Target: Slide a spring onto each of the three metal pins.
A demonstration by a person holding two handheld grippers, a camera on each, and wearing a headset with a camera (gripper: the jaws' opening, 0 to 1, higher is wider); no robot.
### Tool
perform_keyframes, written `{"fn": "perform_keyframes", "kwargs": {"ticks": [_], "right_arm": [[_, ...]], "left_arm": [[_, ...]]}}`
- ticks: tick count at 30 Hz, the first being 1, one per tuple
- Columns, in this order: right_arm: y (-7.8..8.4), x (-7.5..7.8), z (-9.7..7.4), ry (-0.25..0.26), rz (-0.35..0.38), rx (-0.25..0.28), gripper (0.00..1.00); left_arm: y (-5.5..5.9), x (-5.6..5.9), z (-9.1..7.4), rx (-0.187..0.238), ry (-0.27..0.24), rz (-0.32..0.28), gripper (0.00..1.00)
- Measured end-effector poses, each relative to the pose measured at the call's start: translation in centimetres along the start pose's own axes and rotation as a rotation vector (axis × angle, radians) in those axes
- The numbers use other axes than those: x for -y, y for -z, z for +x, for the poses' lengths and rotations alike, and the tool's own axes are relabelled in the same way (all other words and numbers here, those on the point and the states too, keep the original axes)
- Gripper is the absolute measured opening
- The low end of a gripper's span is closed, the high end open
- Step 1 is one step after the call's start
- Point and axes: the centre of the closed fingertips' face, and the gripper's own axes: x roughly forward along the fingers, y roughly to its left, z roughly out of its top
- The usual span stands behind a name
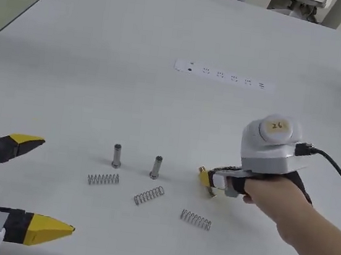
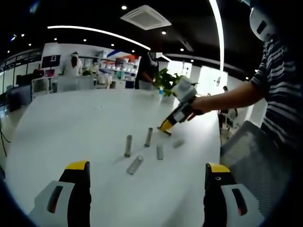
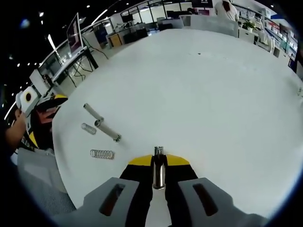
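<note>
Two upright pins [image 1: 117, 156], three flat springs [image 1: 149, 195]

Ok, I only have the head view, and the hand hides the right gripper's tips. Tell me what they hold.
Observer: The right gripper is shut on a short silver metal pin.
Operator: Describe how it sits.
Observer: Lengthwise between the jaws, its end poking just past the yellow tips.
Operator: Tell me who's around.
Observer: In the left gripper view, a person in dark clothes stands beyond the white table, beside a green potted plant.

Left gripper [image 2: 147, 166] agape, right gripper [image 3: 158, 162] clamped.
</note>
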Motion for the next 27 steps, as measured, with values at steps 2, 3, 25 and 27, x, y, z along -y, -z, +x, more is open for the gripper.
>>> {"fn": "perform_keyframes", "kwargs": {"ticks": [2,3,25,27], "right_arm": [[-0.3,-0.1,-0.3,-0.001,-0.005,0.021,0.05],[-0.3,-0.2,-0.4,-0.001,-0.007,0.026,0.05],[-0.8,-0.4,-1.9,0.023,-0.102,0.084,0.05],[-0.7,-0.4,-2.0,0.026,-0.107,0.084,0.05]], "left_arm": [[-0.1,0.0,0.1,0.004,-0.001,-0.001,0.98],[-0.1,0.0,0.1,0.005,0.000,-0.001,0.98],[-0.1,0.0,-0.3,0.004,-0.010,0.003,0.98],[-0.1,0.0,-0.3,0.004,-0.009,0.003,0.98]]}}
